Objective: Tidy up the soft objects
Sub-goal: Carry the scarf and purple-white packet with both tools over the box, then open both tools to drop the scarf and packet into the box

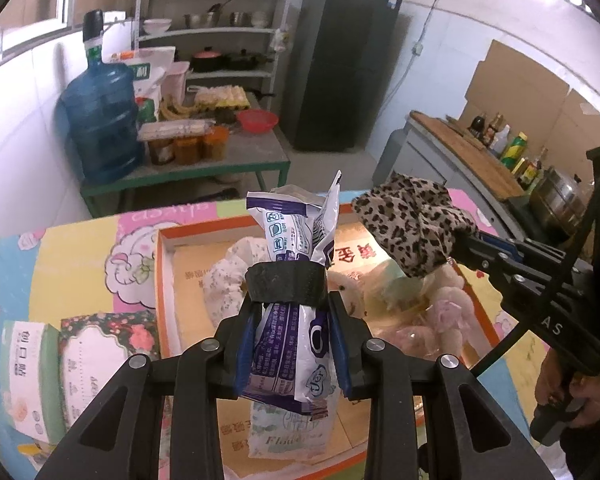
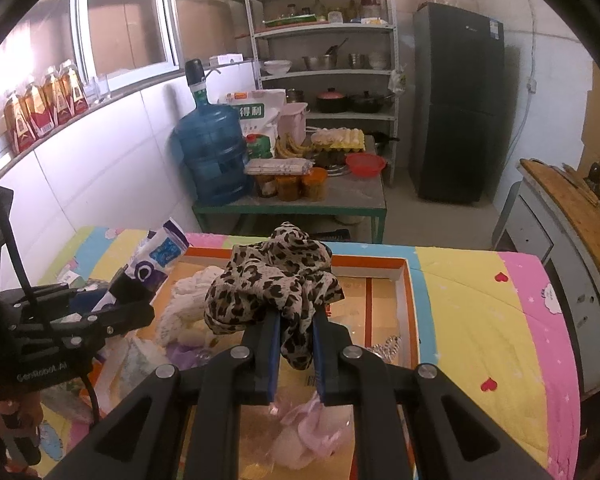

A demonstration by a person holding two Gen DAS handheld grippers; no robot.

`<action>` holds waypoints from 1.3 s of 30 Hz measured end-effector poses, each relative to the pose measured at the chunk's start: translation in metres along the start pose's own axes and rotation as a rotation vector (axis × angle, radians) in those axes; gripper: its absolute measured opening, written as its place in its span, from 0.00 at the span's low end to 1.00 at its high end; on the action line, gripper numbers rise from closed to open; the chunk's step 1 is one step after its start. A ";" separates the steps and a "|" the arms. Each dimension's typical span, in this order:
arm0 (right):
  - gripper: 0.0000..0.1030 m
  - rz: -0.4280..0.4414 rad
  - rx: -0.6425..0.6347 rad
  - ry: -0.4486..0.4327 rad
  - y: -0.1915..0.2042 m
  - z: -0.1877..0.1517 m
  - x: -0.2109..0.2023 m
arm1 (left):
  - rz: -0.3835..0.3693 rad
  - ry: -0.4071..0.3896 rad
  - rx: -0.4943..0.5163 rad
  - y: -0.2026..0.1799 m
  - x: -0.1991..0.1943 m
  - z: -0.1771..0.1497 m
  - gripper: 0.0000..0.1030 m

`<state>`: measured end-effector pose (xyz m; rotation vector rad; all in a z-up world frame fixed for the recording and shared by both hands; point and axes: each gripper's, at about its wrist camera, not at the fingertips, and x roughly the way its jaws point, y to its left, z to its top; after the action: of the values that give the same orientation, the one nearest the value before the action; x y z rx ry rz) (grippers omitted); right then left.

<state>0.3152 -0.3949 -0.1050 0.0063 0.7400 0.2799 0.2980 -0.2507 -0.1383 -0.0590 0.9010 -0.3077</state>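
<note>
My left gripper (image 1: 292,340) is shut on a white and purple soft plastic pack (image 1: 296,240) bound with a black band, held upright above the orange-rimmed cardboard box (image 1: 168,264). My right gripper (image 2: 294,344) is shut on a bunched leopard-print cloth (image 2: 272,284) over the same box (image 2: 406,300). In the left wrist view that cloth (image 1: 412,224) hangs at the right, above a pale plush toy (image 1: 448,312). A white floral fabric piece (image 1: 224,284) and another soft pack (image 1: 284,432) lie inside the box. A pink soft item (image 2: 312,436) lies under my right gripper.
The box rests on a colourful cartoon-print cover (image 2: 480,320). Two tissue boxes (image 1: 76,368) lie left of it. Behind stand a low table with a blue water jug (image 2: 212,152), a shelf rack (image 2: 324,40), a dark fridge (image 2: 456,100) and a counter (image 1: 472,160) at the right.
</note>
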 end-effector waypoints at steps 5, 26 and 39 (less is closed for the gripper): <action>0.14 0.010 0.007 0.033 -0.004 0.000 0.020 | -0.006 0.050 -0.003 -0.003 0.017 0.000 0.32; 0.15 0.036 -0.009 0.107 -0.002 -0.008 0.053 | 0.003 0.110 -0.010 -0.007 0.044 -0.013 0.35; 0.53 0.030 0.028 0.084 -0.006 -0.007 0.043 | 0.010 0.069 -0.007 -0.003 0.031 -0.013 0.69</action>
<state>0.3426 -0.3900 -0.1395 0.0321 0.8278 0.3000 0.3050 -0.2617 -0.1699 -0.0506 0.9704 -0.2991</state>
